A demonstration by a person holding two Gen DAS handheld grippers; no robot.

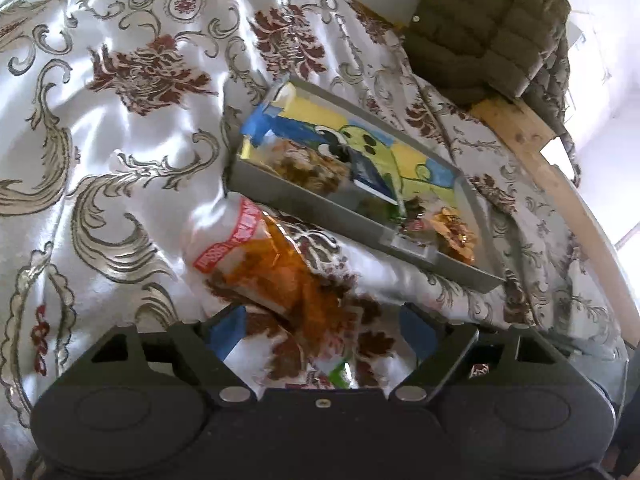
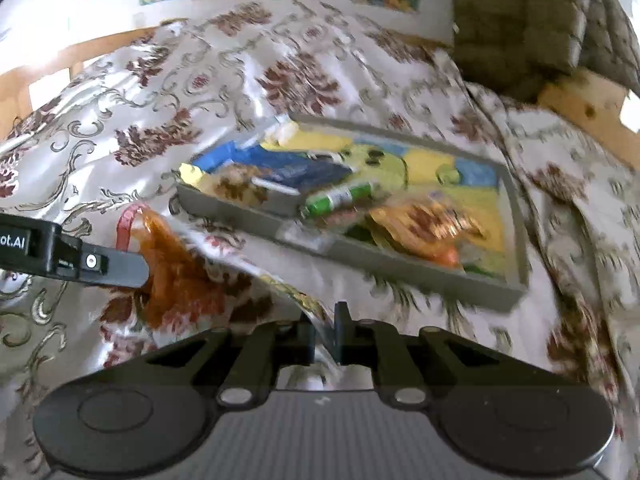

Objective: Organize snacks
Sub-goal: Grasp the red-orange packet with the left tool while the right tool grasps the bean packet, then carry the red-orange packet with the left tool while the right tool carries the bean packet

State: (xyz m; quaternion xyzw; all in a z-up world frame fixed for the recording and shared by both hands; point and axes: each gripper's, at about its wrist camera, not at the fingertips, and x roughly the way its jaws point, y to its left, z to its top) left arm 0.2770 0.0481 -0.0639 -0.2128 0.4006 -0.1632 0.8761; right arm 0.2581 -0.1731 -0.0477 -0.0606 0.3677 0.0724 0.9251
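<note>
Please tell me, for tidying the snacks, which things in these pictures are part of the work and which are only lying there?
Part of the work:
- grey tray, some snacks already inside
- orange snack bag on the cloth, between the open left gripper fingers
- green packet in the tray
- right gripper, shut

Only lying there:
- patterned cloth
- olive quilted jacket
- wooden frame

Both wrist cameras look steeply down, close over the bed, sharing the grey tray [image 1: 280,196] [image 2: 240,216].
</note>
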